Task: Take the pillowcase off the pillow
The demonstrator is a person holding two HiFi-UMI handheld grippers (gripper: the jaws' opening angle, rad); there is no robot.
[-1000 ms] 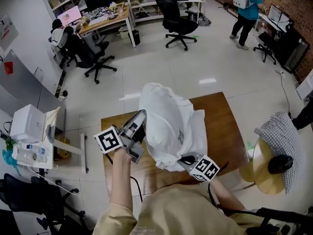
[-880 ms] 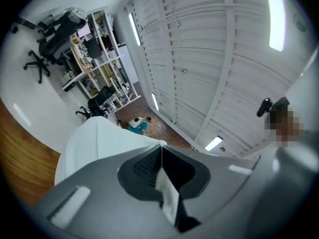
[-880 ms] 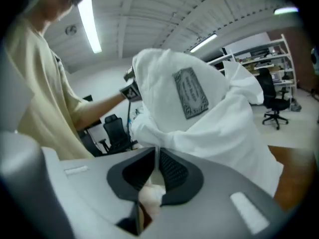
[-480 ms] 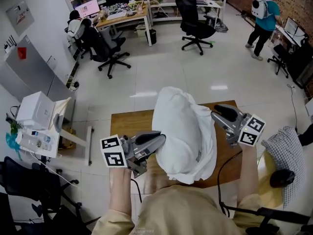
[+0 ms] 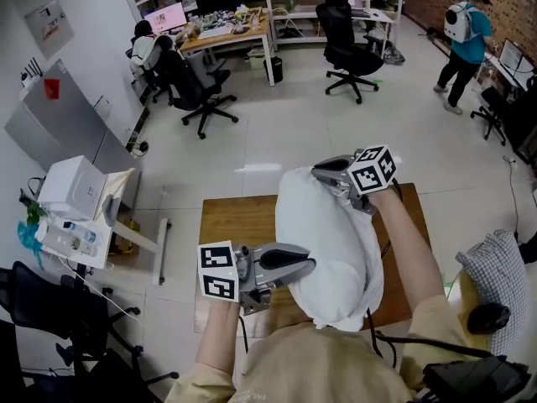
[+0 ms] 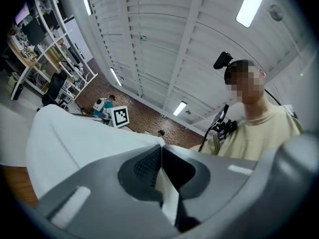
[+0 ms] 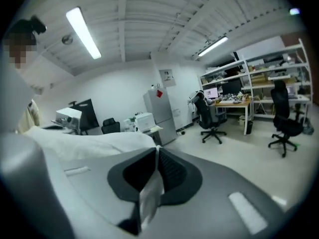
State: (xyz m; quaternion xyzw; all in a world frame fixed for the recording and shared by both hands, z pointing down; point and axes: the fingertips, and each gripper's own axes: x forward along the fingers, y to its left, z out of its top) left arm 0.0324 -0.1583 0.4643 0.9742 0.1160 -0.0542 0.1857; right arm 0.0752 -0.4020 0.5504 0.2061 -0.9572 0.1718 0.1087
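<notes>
The filled pillowcase (image 5: 331, 242) is seen over the bench (image 5: 231, 225). The left gripper (image 5: 309, 264) is placed at its near left side, the right gripper (image 5: 320, 173) at its far end. Office chairs (image 5: 348, 53) are set beyond the bench.

A brown wooden table (image 5: 231, 225) stands on white tiled floor (image 5: 285, 133); the white pillowcase (image 5: 327, 242) hides its middle, contact unclear.

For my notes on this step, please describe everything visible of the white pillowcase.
The pillowcase is plain white cloth, softly wrinkled, stuffed full and bulging. It is held lengthwise over the brown table, in front of the person. The left tool pinches its side; the right tool, jaws just closed, pinches its far top end.
</notes>
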